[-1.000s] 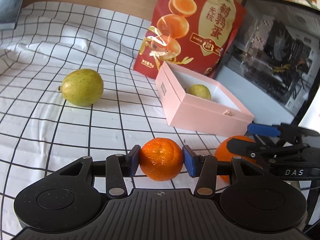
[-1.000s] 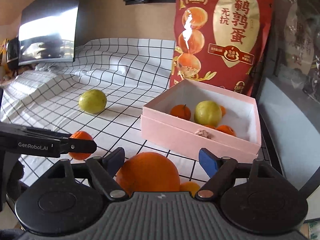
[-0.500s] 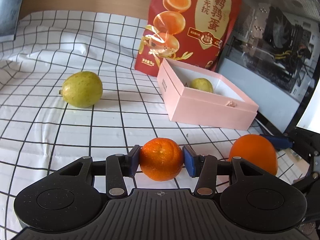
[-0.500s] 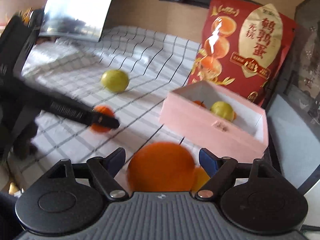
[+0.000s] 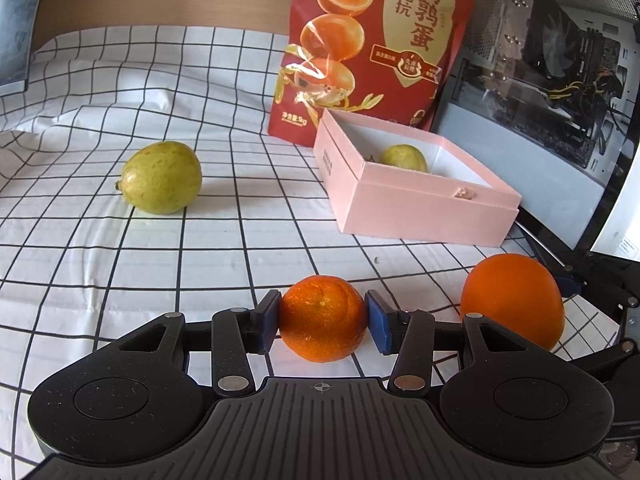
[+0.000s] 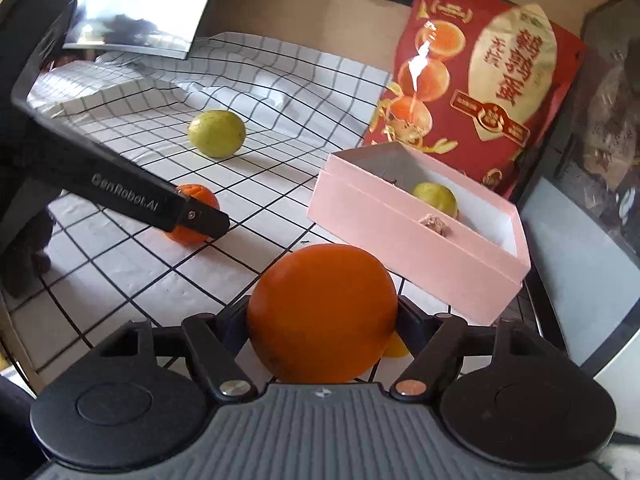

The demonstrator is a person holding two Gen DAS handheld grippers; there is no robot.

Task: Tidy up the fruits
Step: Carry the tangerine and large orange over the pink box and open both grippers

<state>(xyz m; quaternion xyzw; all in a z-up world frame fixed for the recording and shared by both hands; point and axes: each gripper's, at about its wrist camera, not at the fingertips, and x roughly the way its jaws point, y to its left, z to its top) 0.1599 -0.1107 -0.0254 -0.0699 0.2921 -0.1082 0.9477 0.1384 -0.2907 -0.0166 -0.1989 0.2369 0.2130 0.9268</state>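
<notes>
The small, dimpled mandarin [image 5: 322,323] sits clamped in the left gripper [image 5: 322,322] low over the checked cloth [image 5: 100,264]. Only the right wrist view shows the right gripper [image 6: 322,316] gripping the large, smooth orange [image 6: 322,314], near the pink box [image 6: 420,248] holding a green guava [image 6: 435,199].

Pink box [image 5: 416,216] top open; red bag [image 5: 376,40] behind.

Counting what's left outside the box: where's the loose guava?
In the left wrist view the guava lies on the checked cloth, far left of the pink box.
</notes>
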